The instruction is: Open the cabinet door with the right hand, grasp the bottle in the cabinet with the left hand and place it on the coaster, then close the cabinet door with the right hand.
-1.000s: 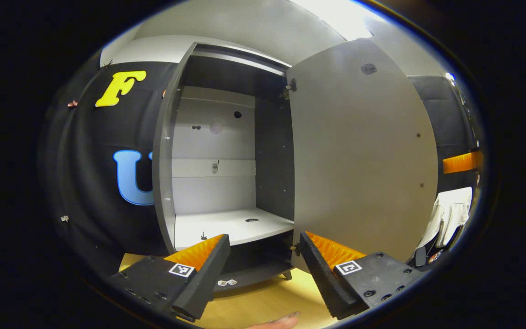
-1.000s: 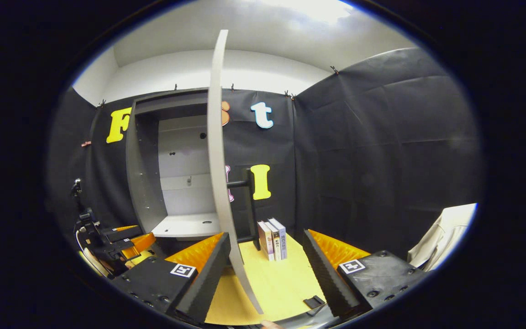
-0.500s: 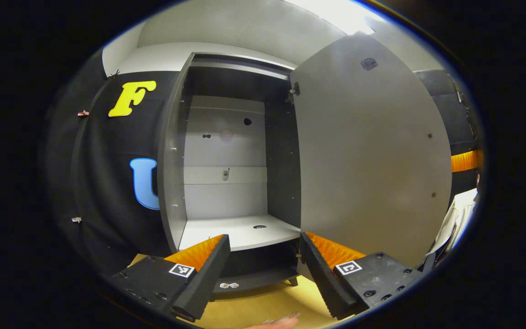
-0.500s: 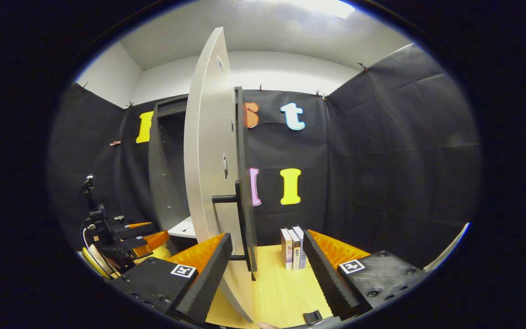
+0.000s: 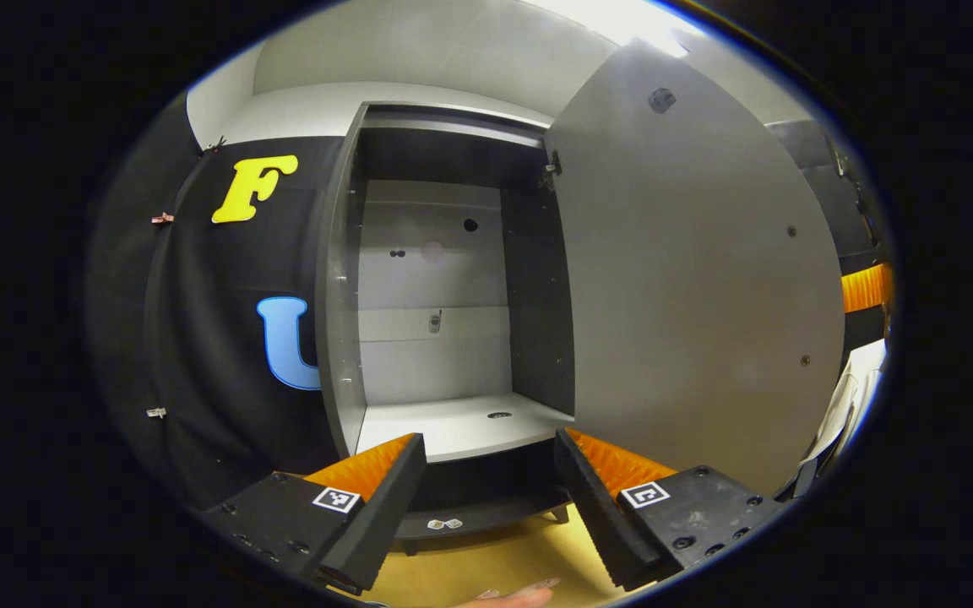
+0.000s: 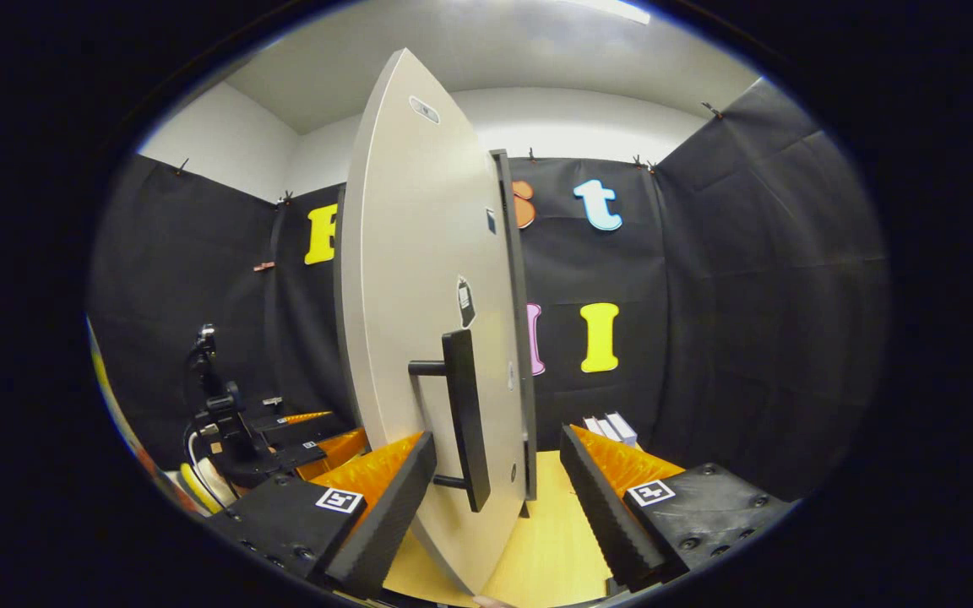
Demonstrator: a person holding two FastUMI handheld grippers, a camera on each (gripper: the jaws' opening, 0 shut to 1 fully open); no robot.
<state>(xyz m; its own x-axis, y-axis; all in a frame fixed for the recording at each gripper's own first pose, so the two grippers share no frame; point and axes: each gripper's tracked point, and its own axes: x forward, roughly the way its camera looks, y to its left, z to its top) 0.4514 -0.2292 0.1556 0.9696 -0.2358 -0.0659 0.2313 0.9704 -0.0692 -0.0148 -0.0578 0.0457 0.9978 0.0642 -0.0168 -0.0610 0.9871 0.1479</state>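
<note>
A: Door [image 6: 419, 279] half open, handle [image 6: 463, 414] sitting between the right gripper [image 6: 495, 485] fingers, spread, not pinching. Prob there to push it shut.

B: Left gripper [image 5: 486, 485] spread too, facing the cabinet [image 5: 453, 279]. Shelf [image 5: 461, 426] looks bare; bottle and coaster, can't tell where.

the open grey cabinet [image 5: 436, 321] is faced closely by the left gripper view; its grey door [image 6: 419, 338] is shared, seen from outside by the right gripper view.

Cabinet door [image 5: 689, 279] swung open at right, bare shelf [image 5: 453, 426] and cavity reachable ahead, door handle [image 6: 463, 414] jutting between the right tongs [image 6: 495, 490], books [image 6: 613, 426] behind.
</note>
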